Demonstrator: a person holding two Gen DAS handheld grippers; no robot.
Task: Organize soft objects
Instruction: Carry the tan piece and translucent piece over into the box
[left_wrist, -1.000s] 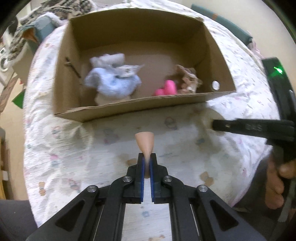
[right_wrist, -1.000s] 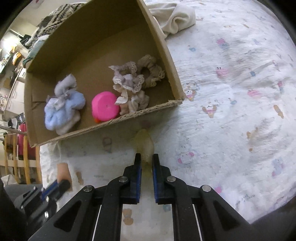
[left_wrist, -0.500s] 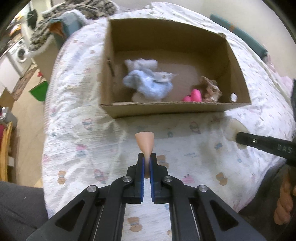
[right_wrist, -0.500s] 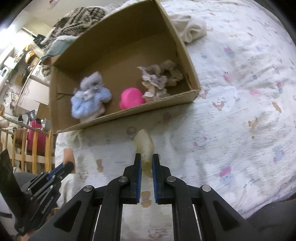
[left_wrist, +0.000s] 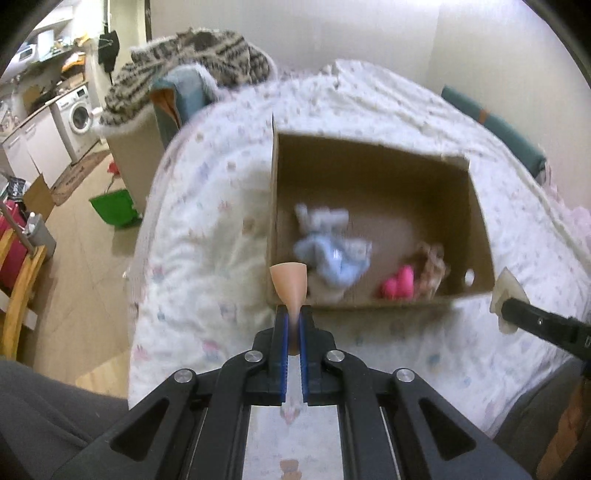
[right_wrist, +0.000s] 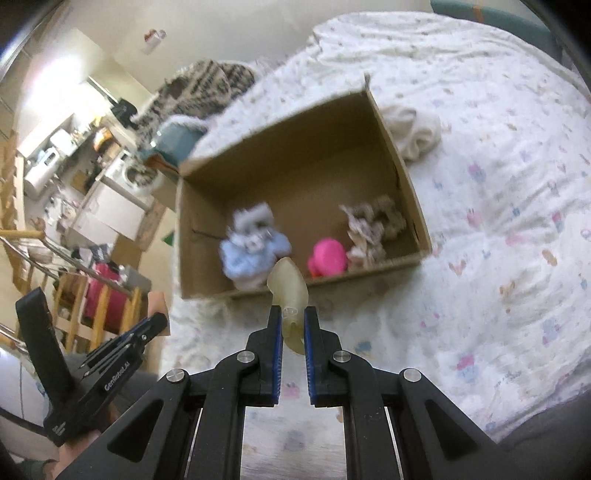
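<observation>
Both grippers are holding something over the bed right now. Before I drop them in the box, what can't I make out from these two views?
- Blue plush: motion-blurred in both wrist views, shape unclear.
- Beige frilly item: blurred, partly behind the box front wall.
- Peach piece in left gripper: lower end hidden between the pads.
- Translucent piece in right gripper: identity unclear.

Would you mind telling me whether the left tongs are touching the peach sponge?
Touching. In the left wrist view the left tongs stand closed with their blue pads pressed on the narrow end of the peach sponge.

One cardboard box (left_wrist: 373, 162) ahead of the tongs holds three soft things: one blue fluffy bundle (left_wrist: 334, 254), one pink piece (left_wrist: 399, 282), one beige frilly scrunchie (left_wrist: 430, 266).
</observation>
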